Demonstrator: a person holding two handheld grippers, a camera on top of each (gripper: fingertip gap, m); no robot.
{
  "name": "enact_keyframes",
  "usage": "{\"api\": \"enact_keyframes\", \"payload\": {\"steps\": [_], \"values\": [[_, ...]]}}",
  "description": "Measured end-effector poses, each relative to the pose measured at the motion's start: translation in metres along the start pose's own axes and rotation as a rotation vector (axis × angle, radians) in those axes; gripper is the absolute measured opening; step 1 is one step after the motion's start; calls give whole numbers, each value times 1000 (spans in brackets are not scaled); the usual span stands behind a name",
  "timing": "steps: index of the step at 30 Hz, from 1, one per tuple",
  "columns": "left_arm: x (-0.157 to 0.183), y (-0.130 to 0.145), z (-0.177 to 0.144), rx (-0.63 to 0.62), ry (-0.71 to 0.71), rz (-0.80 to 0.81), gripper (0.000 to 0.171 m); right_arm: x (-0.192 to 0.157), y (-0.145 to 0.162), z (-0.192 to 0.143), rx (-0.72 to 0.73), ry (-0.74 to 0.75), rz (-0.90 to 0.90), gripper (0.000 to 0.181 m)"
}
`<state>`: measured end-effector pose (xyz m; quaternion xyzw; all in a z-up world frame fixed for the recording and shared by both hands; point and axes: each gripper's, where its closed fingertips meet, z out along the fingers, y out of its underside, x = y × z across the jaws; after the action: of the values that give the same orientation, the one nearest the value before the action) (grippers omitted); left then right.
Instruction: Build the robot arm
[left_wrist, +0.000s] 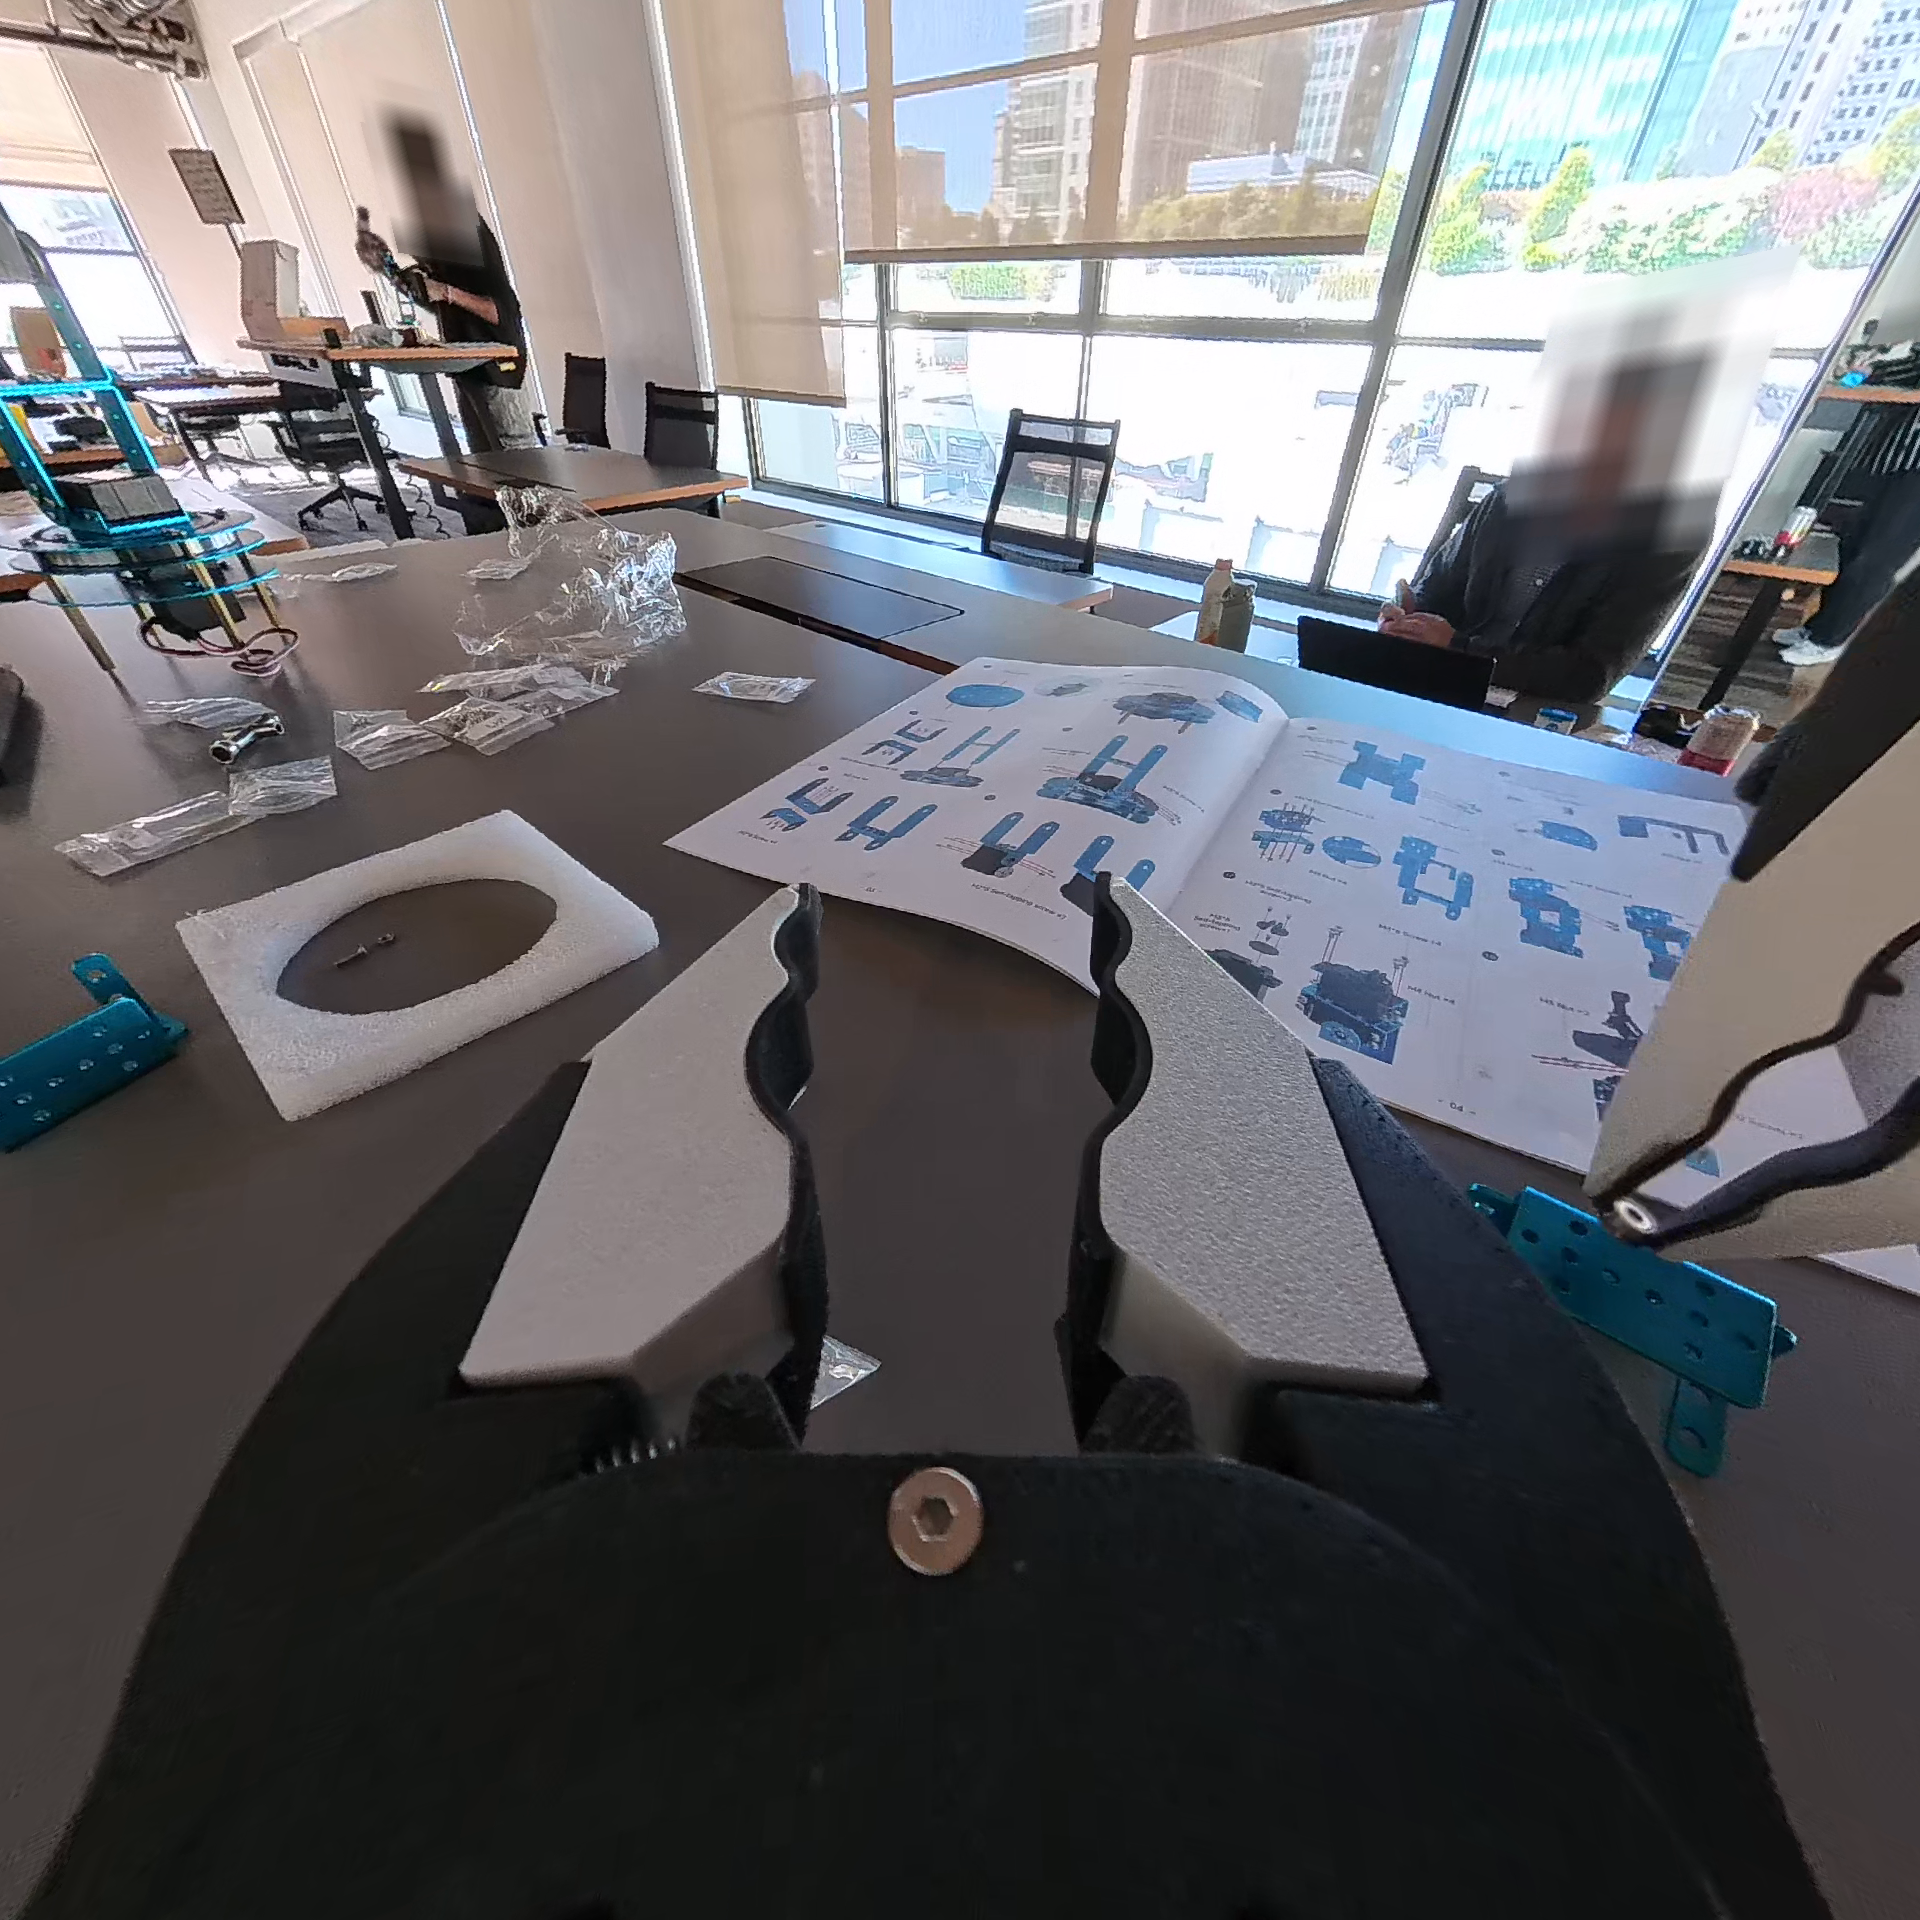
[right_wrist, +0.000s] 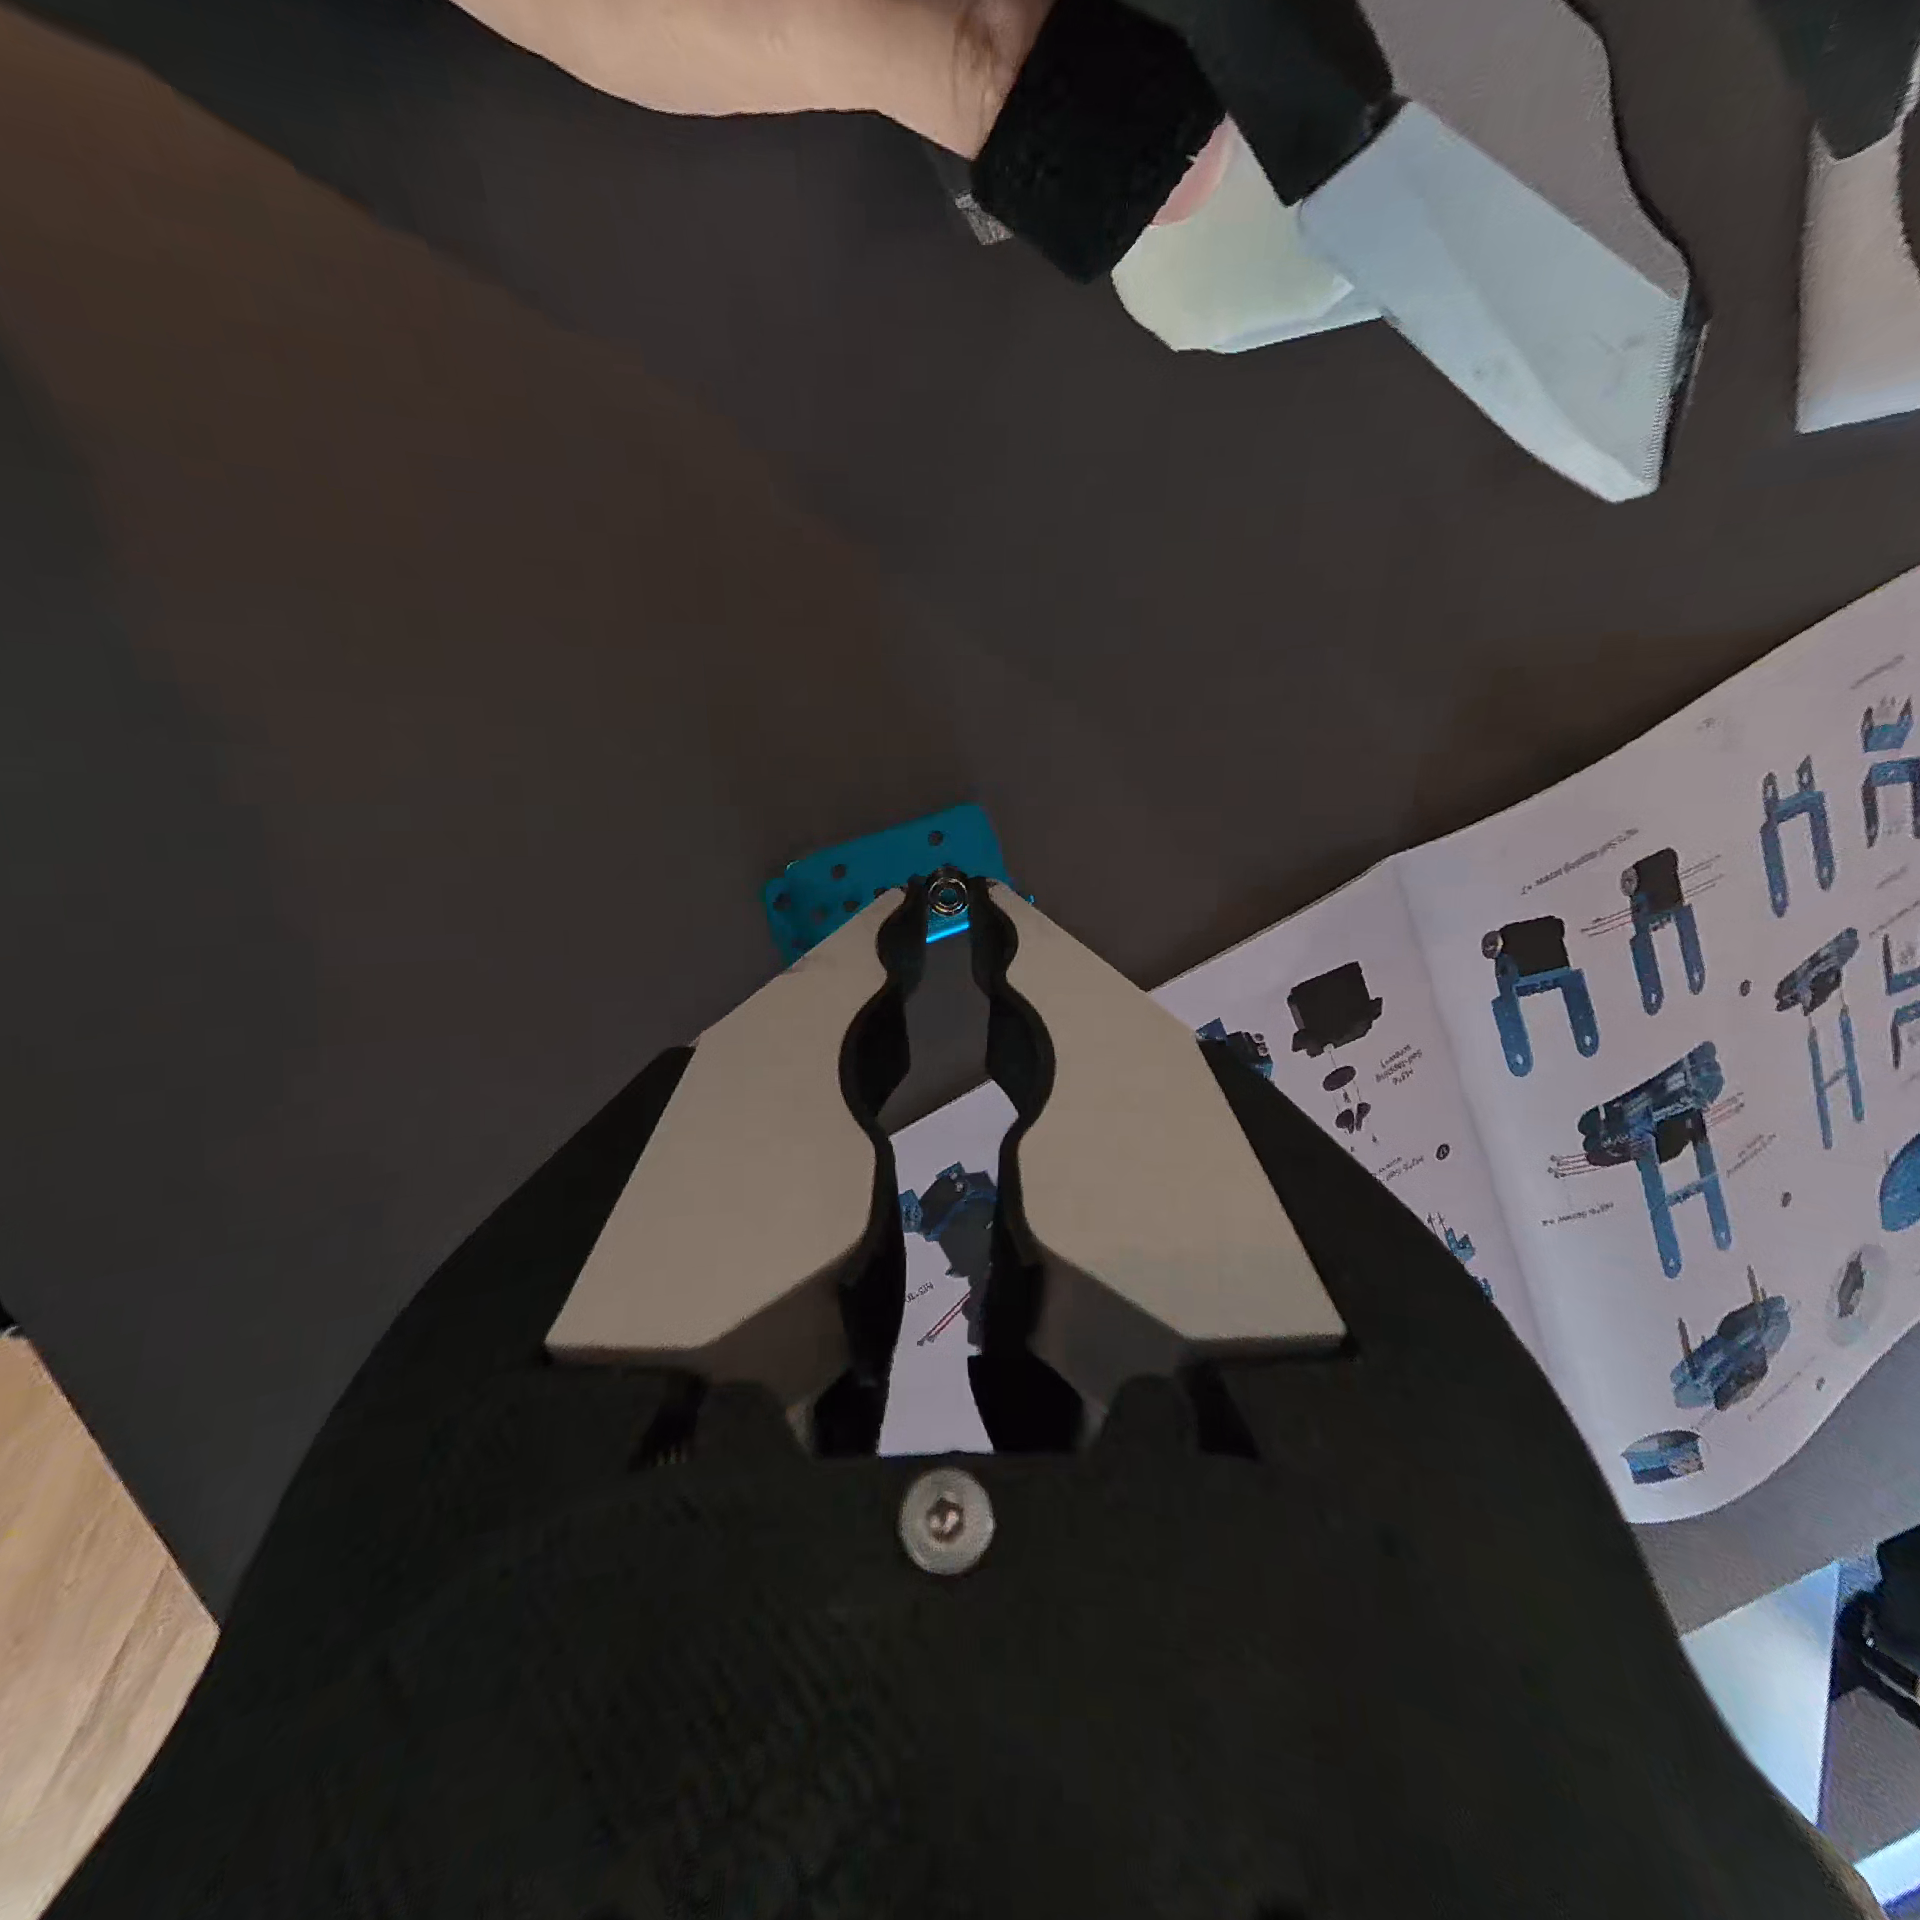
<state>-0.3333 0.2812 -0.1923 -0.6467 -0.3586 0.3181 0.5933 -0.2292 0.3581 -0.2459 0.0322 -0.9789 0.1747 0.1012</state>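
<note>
One dark table (left_wrist: 312, 1247), sunlit windowed office.

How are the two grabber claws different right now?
The left gripper has its fingers spread wide apart with nothing between them, while the right gripper is pinched shut on a small silver screw. The left gripper hangs over bare dark table near the open manual; the right gripper's tips sit right above a blue holed bracket. Both have pale fingers with wavy black pads.
</note>
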Motion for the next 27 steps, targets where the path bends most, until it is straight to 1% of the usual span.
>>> {"api": "enact_keyframes", "payload": {"steps": [9,14,22,24,27], "values": [[1,1,0,-4,2,6,51,1,2,9,-75,-70,-1,8],[0,1,1,-5,4,0,51,-2,1,12,-81,-118,15,8],[1,3,2,-13,9,-7,52,2,2,12,-93,-114,30,9],[0,3,2,-14,10,-13,52,2,2,12,-88,-116,35,11],[0,3,2,-16,13,-16,52,1,2,10,-74,-119,44,17]]}}
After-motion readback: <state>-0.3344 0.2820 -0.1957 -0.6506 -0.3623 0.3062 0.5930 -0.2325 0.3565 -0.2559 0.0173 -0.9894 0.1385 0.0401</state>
